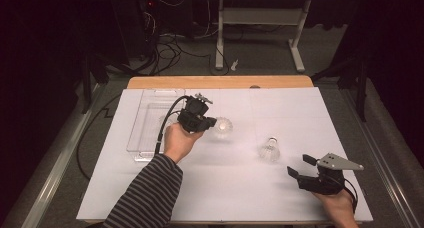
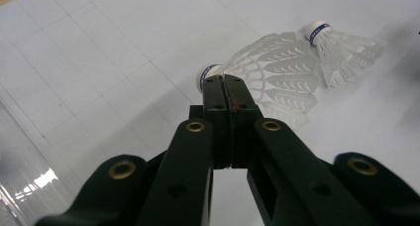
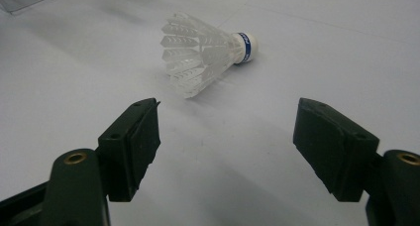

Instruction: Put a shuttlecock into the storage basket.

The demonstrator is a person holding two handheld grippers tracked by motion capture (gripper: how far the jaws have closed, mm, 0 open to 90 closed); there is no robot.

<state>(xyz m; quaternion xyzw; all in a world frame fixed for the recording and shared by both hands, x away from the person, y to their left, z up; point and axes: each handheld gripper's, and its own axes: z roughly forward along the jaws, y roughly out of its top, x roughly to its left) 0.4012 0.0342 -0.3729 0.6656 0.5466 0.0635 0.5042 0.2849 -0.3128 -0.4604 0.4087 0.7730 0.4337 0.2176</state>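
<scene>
Shuttlecock no. 1 [image 2: 277, 72] is pinched in your left gripper [image 2: 225, 80]: the jaws are fully together on the thin edge of the feather skirt close to the cork, so the white skirt fans out to one side of the tips. I judge you hold it at this stiff part because the outer feathers would bend and slip. In the high view the left gripper [image 1: 209, 122] is near the middle of the white sheet [image 1: 280, 198], just beside the clear plastic tray [image 1: 145, 118], prob. where the shuttlecock must go. Shuttlecock no. 2 [image 3: 208, 52] lies on its side on the sheet, cork pointing away from the tray side, well apart from the 1st one. Your right gripper [image 3: 225, 141] has the jaws wide apart w/ nothing between them, aimed at this 2nd shuttlecock [image 1: 270, 149] but not touching it; seems it waits its turn, ready for approach.
</scene>
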